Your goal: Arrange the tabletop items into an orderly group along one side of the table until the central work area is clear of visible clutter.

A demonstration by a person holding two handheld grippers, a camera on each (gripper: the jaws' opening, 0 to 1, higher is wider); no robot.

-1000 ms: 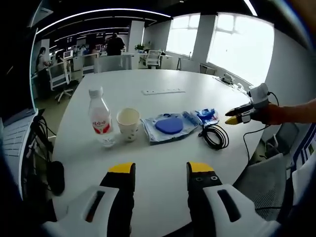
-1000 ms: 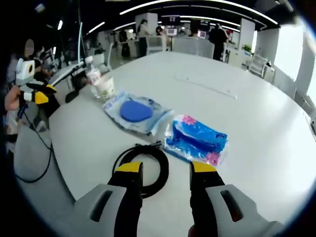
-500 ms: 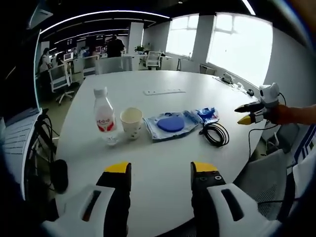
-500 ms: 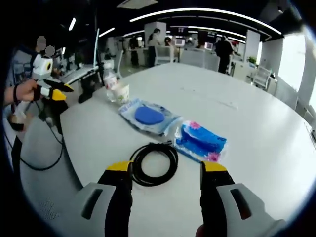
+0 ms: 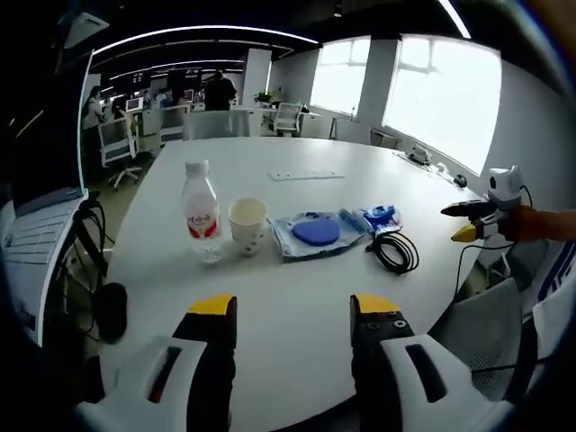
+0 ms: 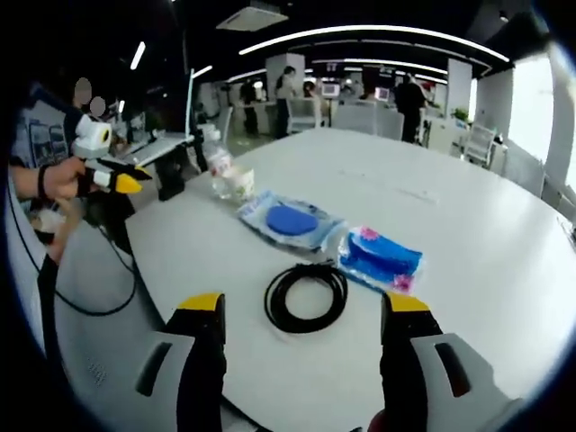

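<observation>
— What are your tongs doing?
— Your left gripper (image 5: pixel 292 310) and right gripper (image 6: pixel 304 308) both sit released, holding nothing, bottom center.
— And the items?
— Mid-frame row: bottle (image 5: pixel 202 212), cup (image 5: pixel 247 225), blue pouch (image 5: pixel 316 234), wipes pack (image 5: pixel 382 217), cable coil (image 5: pixel 395 251).

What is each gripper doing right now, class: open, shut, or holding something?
Left gripper: jaws open, holding nothing, above the white table.
Right gripper: jaws open, holding nothing, short of the black cable coil.

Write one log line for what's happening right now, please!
left hand-held gripper: open, empty | right hand-held gripper: open, empty | row on table: bottle, cup, blue pouch, packet, cable coil
</observation>
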